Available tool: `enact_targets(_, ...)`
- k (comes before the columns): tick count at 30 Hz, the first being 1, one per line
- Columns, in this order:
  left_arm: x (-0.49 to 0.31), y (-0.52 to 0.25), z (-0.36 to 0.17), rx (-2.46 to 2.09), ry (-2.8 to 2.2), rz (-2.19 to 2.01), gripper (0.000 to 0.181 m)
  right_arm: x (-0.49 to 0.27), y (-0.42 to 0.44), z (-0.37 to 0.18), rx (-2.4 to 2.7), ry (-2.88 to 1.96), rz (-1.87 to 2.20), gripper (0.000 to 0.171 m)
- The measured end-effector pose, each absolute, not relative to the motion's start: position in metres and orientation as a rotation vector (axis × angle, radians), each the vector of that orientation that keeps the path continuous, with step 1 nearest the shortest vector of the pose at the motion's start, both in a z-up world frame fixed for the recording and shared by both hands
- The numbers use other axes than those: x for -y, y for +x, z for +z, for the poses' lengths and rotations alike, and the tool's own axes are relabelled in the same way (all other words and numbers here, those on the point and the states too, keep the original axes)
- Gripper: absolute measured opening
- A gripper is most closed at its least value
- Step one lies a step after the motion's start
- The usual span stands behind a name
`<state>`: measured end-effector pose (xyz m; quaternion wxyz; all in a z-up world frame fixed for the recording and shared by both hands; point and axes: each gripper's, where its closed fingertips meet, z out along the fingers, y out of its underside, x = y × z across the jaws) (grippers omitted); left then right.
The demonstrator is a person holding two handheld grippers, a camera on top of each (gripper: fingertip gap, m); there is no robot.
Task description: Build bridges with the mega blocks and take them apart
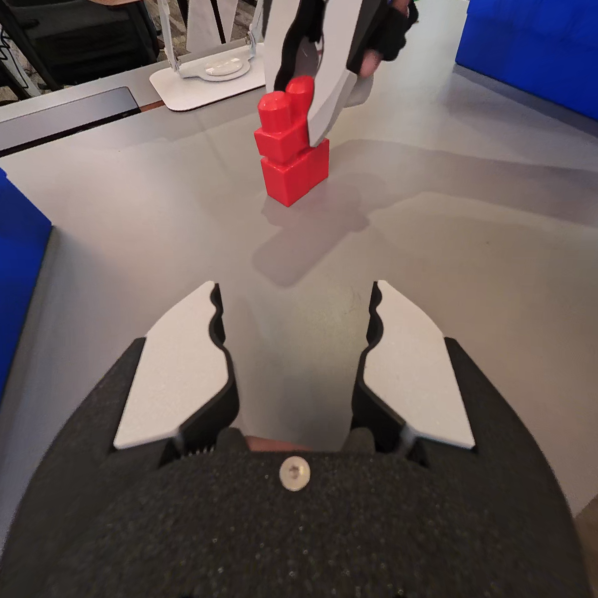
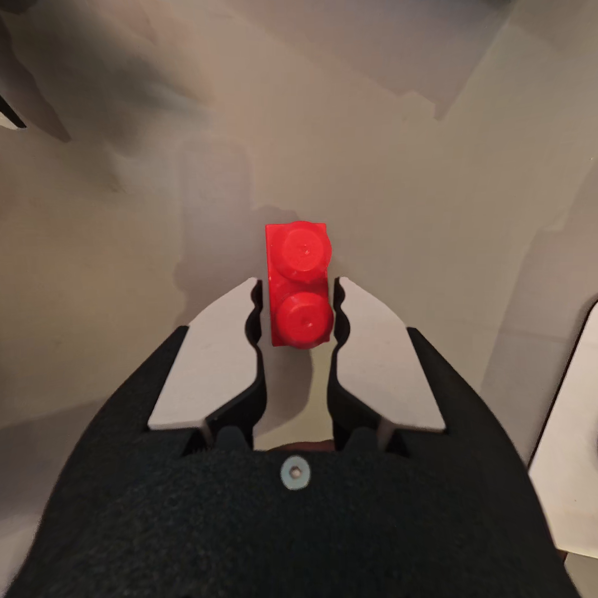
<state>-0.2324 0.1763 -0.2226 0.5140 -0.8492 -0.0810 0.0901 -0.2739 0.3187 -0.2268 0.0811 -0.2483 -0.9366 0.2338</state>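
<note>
A: Status on the bridge?

B: Early, or nearly stripped, can't say which. Only two red blocks in sight: top block (image 1: 284,126) sitting on bottom block (image 1: 296,176), mid-counter (image 1: 129,226). No span, no second pillar visible.

A: Seated properly?

B: Doesn't look like it. From the left wrist view the top block is tilted and offset on the bottom one, gap at the near edge. So either half pressed on or half pried off.

A: Right gripper?

B: Right gripper (image 2: 296,304) comes down from above, fingers either side of the top block (image 2: 299,284), close to its long sides. Thin gap shows on the left side; the right is too tight to call. Can't tell whether it's clamped.

A: Left?

B: Left gripper (image 1: 296,310) hangs back over bare counter, well apart from the stack, fingers wide apart, nothing between them.

A: Anything else around?

B: White stand (image 1: 207,81) at the far edge, blue bins (image 1: 530,58) on the sides. No other blocks visible.

A: Remaining work?

B: My read: most of it. A bridge needs more pieces than I can see.
</note>
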Motion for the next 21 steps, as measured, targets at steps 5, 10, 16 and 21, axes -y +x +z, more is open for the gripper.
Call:
enact_targets(5, -0.18, -0.237, -0.22, 0.244, -2.026, 0.098, 0.087, -0.319, -0.272, -0.226, 2.775, -0.78, 0.716, 0.058)
enact_targets(10, -0.198, -0.244, -0.212, 0.167, -2.045, -0.03, 0.091, -0.33, -0.272, -0.202, 2.686, -0.788, 0.727, 0.067)
enact_targets(16, -0.232, -0.274, -0.231, -0.146, -2.202, 0.113, 0.098, -0.345, -0.251, -0.151, 2.442, -0.791, 0.719, 0.067)
enact_targets(21, -0.272, -0.269, -0.243, -0.312, -2.214, -0.037, 0.1, -0.337, -0.209, -0.131, 2.249, -0.816, 0.78, 0.063)
